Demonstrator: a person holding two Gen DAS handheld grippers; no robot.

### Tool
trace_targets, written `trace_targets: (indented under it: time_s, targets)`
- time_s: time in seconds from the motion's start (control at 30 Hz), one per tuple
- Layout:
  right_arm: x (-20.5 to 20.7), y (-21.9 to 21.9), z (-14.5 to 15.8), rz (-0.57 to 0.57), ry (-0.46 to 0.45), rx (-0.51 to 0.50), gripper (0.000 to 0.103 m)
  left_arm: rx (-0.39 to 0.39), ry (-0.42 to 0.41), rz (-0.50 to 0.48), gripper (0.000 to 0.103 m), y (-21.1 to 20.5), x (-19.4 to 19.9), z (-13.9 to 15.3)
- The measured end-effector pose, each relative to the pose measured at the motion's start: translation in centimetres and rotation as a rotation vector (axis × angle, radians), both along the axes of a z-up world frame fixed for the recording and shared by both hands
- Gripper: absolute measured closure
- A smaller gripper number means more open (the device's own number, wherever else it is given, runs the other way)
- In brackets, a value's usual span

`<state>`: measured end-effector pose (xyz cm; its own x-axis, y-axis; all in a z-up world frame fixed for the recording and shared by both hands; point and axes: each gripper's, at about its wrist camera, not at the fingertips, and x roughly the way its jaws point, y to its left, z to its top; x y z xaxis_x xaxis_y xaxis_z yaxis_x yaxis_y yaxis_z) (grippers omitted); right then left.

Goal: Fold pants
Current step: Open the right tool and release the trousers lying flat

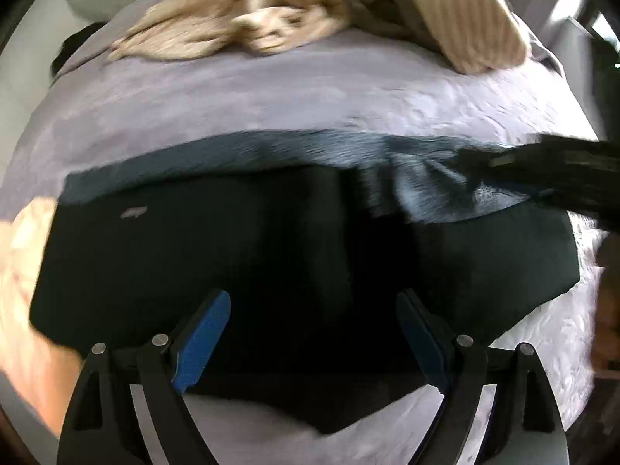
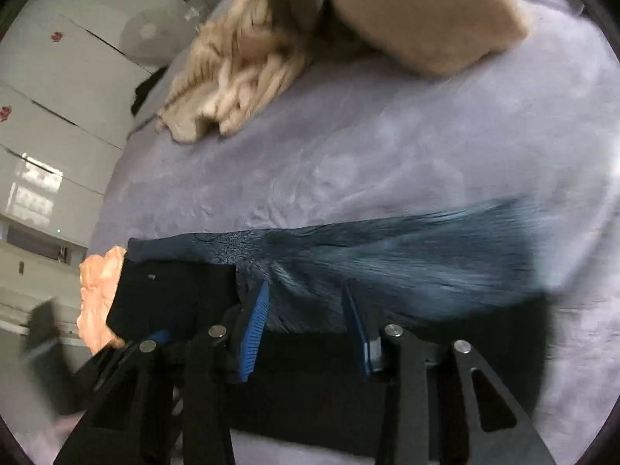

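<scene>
Lilac bedspread [image 1: 271, 116] w/ dark pants [image 1: 193, 240]; left gripper [image 1: 314, 333] spread, right gripper [image 2: 306, 321] half-spread, not gripping.

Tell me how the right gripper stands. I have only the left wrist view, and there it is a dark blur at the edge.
Observer: The right gripper has its jaws apart, above the blue-grey part of the pants.
Operator: Say whether it pinches them.
Observer: Cloth shows between the fingers, but no pinch is visible; the blur leaves doubt.
Operator: Report the room's left side.
Observer: White cabinet doors with small red marks stand there.
</scene>
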<state>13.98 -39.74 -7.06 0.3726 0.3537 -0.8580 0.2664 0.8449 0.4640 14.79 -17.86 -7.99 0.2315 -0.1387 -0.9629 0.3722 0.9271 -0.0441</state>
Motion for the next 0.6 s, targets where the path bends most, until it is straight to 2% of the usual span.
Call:
trace_targets:
  time_s: [0.07, 0.1, 0.17, 0.23, 0.27, 0.33, 0.4, 0.43, 0.5, 0.53, 0.6]
  targets:
    - [1.2, 2.4, -3.2, -0.017, 0.084, 0.104, 0.06, 0.019, 0.009, 0.03, 0.015, 1.9, -0.4, 0.0]
    - [1.4, 3.7, -3.7, -0.006, 0.089, 0.133, 0.058, 0.031, 0.01, 0.041, 0.015, 3.0, -0.6, 0.0]
    - [1.3, 6.4, -2.4, 0.052, 0.062, 0.039, 0.056, 0.043, 0.016, 0.06, 0.015, 4.2, -1.0, -0.2]
    - [0.8, 7.7, -1.4, 0.116, 0.042, 0.147, 0.056, 0.049, 0.038, 0.087, 0.015, 6.0, -0.8, -0.5]
    - [0.4, 8.3, -0.6, 0.14, 0.044, 0.141, 0.056, 0.05, 0.046, 0.101, 0.015, 6.7, -1.0, -0.6]
    - [-1.0, 9.0, 1.4, 0.169, 0.029, -0.016, 0.055, 0.047, 0.05, 0.121, 0.015, 7.8, -1.2, -0.4]
    - [-2.7, 8.5, 2.1, 0.139, 0.044, -0.089, 0.054, 0.04, 0.064, 0.136, 0.015, 8.9, -1.5, -0.4]
    - [-3.6, 7.9, 1.9, 0.104, 0.067, -0.103, 0.05, 0.04, 0.073, 0.14, 0.015, 9.3, -1.6, -0.4]
    - [-5.0, 7.2, -0.1, 0.063, 0.167, -0.049, 0.049, 0.046, 0.088, 0.139, 0.015, 9.9, -2.0, -0.3]
    - [-5.7, 7.4, -1.0, 0.071, 0.216, -0.022, 0.049, 0.052, 0.093, 0.133, 0.015, 10.0, -2.2, 0.0]
    - [-6.0, 8.8, -0.9, 0.122, 0.227, -0.037, 0.048, 0.056, 0.078, 0.106, 0.015, 10.1, -2.8, 0.9]
